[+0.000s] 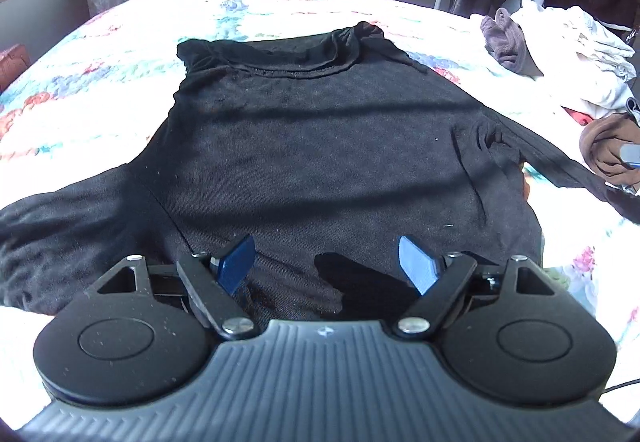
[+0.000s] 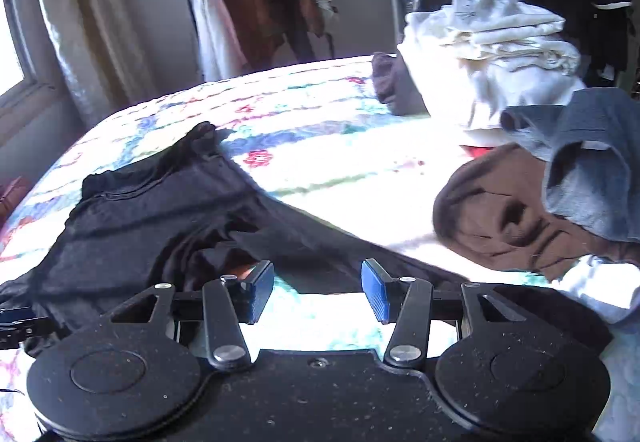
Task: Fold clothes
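Black shirt lay flat on the quilted bed; my left gripper hovered released over its hem, my right gripper released beside its sleeve

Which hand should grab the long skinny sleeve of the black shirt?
Probably the right. The right gripper is open beside that sleeve, while the left gripper hangs open over the middle of the black shirt.
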